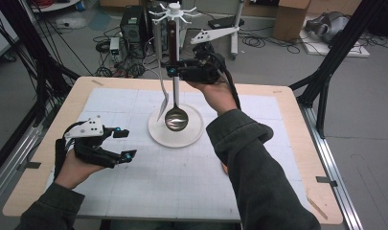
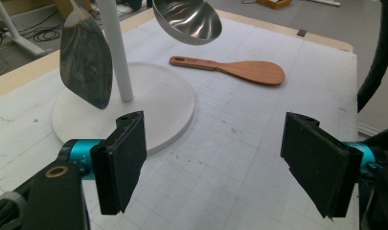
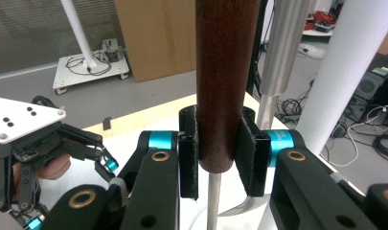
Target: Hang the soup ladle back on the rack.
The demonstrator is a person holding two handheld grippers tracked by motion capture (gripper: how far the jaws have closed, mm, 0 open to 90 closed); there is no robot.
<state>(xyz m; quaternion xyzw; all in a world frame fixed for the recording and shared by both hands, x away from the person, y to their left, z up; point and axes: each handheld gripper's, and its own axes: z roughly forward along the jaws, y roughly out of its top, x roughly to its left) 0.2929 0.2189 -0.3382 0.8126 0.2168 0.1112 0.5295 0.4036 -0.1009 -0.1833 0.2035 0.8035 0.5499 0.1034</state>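
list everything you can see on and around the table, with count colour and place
ladle: 1, steel bowl, dark wooden handle, upright over the stand base, clamped in the right gripper
spatula: 1, steel, hanging beside the pole
rice paddle: 1, light wood, flat on the mat
utensil stand: 1, white, mid-table
mat: 1, white grid, on the table
table: 1, light wood
left gripper: 1, black, open, near left of the table
right gripper: 1, black, above the stand

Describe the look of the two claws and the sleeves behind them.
Both the left claw and the right claw are black linkage frames with teal joints, flat black padded jaws and a pale three-cornered plate on top. A black cable trails from the right one. Both sleeves are dark grey-green.
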